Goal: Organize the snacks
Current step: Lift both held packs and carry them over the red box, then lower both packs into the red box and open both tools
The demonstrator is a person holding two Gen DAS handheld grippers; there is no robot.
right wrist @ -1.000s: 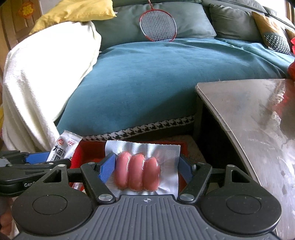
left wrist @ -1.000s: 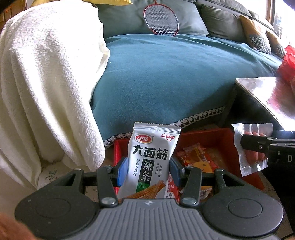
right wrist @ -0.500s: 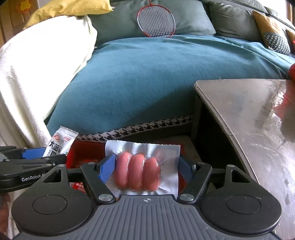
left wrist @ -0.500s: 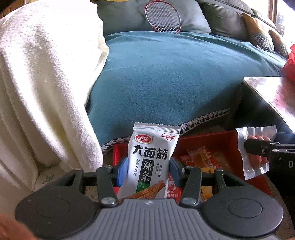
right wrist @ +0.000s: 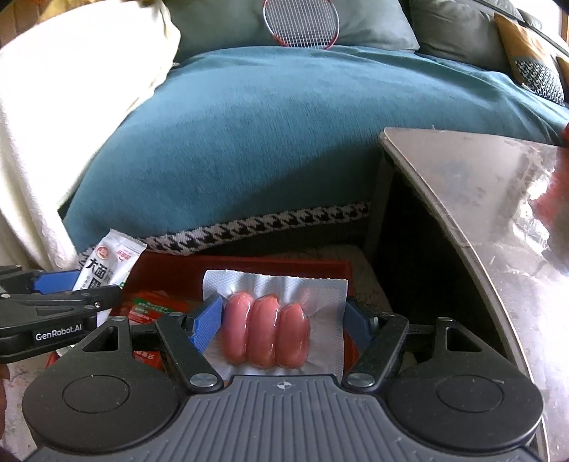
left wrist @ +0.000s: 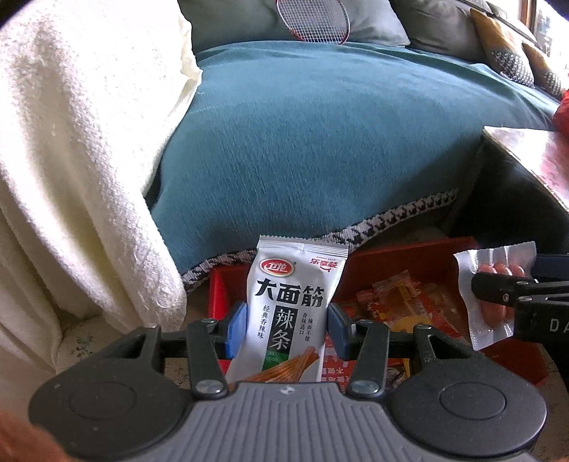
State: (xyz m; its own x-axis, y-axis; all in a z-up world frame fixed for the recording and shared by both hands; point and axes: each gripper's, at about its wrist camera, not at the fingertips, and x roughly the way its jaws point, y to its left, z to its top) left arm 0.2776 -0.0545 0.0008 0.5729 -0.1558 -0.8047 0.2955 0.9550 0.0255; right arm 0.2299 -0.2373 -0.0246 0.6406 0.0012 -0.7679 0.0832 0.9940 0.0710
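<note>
while both hover over red bin [left wrist: 409, 256], left gripper [left wrist: 287, 328] clamps spicy gluten strip packet [left wrist: 295, 305]; right gripper [right wrist: 281, 325] clamps vacuum-sealed sausage pack [right wrist: 270, 330].

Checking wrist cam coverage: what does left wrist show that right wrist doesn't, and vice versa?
Left wrist only: the full printed front of the white latiao packet clamped in the left gripper, and loose orange snack packs inside the red bin.
Right wrist only: the three sausages face-on in the vacuum sausage pack held by the right gripper, and much of the glossy tabletop.
Both: blue sofa cover, badminton racket, white blanket.
</note>
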